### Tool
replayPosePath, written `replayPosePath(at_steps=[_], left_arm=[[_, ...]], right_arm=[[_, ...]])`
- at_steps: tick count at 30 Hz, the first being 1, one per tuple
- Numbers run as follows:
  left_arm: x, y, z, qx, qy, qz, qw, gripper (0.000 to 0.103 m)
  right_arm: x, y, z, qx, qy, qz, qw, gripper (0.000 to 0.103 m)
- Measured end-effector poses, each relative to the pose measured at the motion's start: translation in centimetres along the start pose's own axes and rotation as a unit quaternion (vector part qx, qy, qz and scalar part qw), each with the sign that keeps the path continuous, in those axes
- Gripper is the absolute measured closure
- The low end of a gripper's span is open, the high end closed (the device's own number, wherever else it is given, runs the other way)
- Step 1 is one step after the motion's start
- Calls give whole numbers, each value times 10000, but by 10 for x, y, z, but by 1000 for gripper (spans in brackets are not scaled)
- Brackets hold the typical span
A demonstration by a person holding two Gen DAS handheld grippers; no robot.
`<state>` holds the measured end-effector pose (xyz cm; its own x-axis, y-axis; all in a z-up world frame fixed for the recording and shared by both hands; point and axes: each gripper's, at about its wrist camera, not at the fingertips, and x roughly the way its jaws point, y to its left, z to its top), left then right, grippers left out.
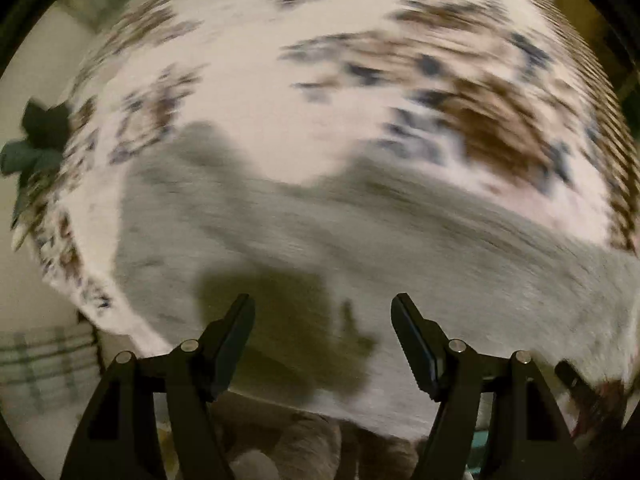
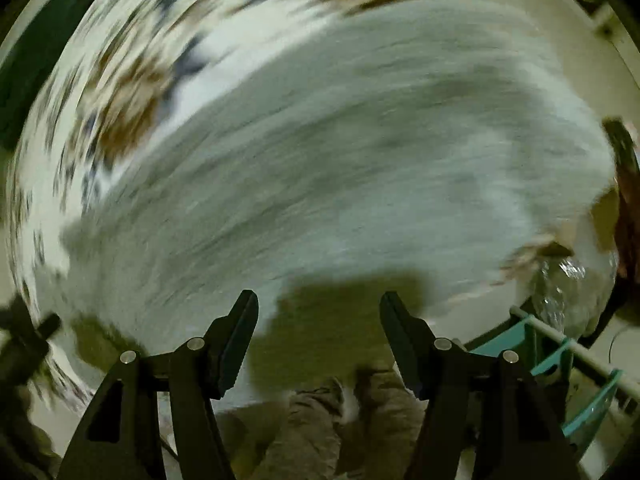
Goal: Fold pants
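Light grey pants [image 1: 320,232] lie spread across a white cloth with brown and blue flowers [image 1: 280,92]; both views are smeared by motion blur. My left gripper [image 1: 322,312] hangs open over the near edge of the pants, and its fingers have nothing between them. In the right wrist view the pants [image 2: 340,152] fill the middle of the picture. My right gripper [image 2: 318,308] also stands open above their near edge, holding nothing. Each gripper throws a dark shadow on the fabric just ahead of its fingers.
The flowered cloth [image 2: 132,92] drops away at its near edge. A person's legs in brownish trousers [image 2: 320,420] stand below. A teal rack [image 2: 552,360] and clear plastic [image 2: 560,280] lie right. Plaid fabric [image 1: 44,364] and a dark green object [image 1: 40,136] sit left.
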<state>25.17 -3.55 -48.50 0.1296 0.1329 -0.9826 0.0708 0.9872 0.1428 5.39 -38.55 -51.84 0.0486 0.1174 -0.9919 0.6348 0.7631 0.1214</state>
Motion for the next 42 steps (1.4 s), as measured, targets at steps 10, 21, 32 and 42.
replayPosePath(at_steps=[10,21,32,42], left_arm=[[64,77,81,-690,322,-493,9959,51],[41,200,-42,-1598,-164,-1087,9810,100],[79,279,-132,-3498,542,-1553,9223,41],[120,273,-49,-2556,206,-1538,9542,91]], right_arm=[[50,130,-5,-433,26,-505,9978,37],[56,164,-46,-861,127,-908,9921,37],[52,244,-114,-1518,311,-515,9866,34],[45,325,-137,-1960,308,-338,9795,34]])
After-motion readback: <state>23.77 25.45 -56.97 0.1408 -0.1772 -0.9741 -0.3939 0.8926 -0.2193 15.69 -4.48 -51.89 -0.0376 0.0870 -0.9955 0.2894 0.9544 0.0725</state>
